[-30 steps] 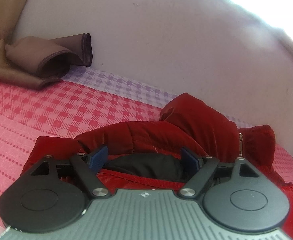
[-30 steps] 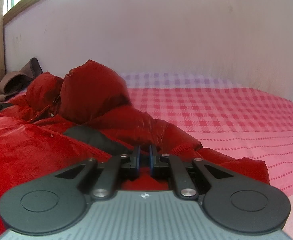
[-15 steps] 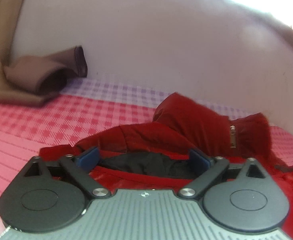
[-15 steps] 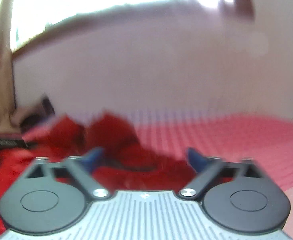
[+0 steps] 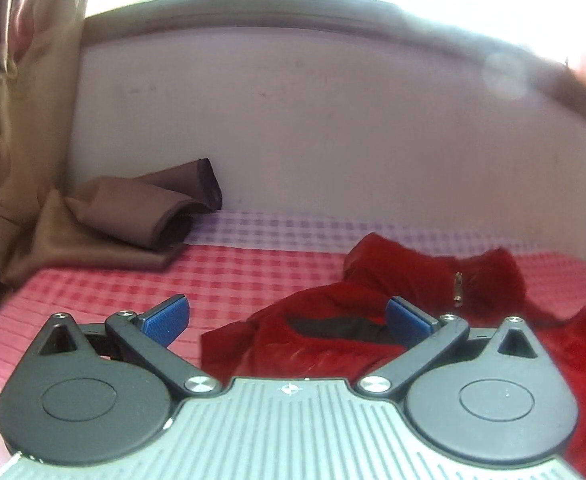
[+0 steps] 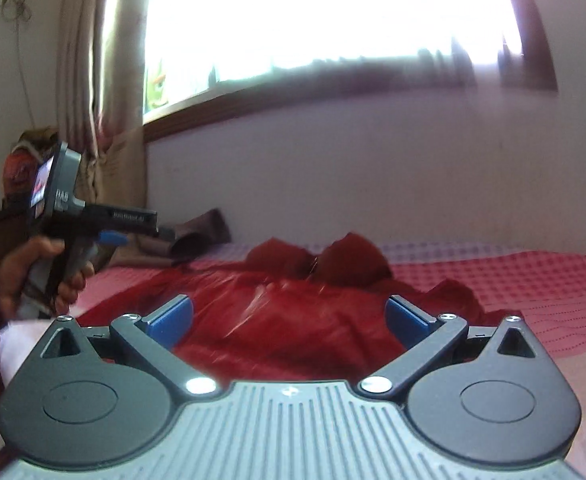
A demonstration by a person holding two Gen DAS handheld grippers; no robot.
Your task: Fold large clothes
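A red puffer jacket (image 5: 409, 280) with a dark lining and a metal zip pull lies crumpled on the pink checked bed (image 5: 233, 276). My left gripper (image 5: 289, 322) is open and empty, raised off the bed at the jacket's left edge. In the right wrist view the jacket (image 6: 293, 316) spreads across the bed in front of my right gripper (image 6: 289, 320), which is open and empty above the jacket's near part. The left gripper's body also shows in the right wrist view, held in a hand (image 6: 93, 220) at the far left.
A folded brown cloth (image 5: 133, 216) lies at the bed's back left by the wall. A tan curtain (image 5: 17, 112) hangs at the left. A bright window (image 6: 313, 16) sits above the white wall behind the bed.
My right gripper has opened and let go of the jacket. Both grippers have pulled back and up from the jacket, which now lies lower and flatter on the bed.
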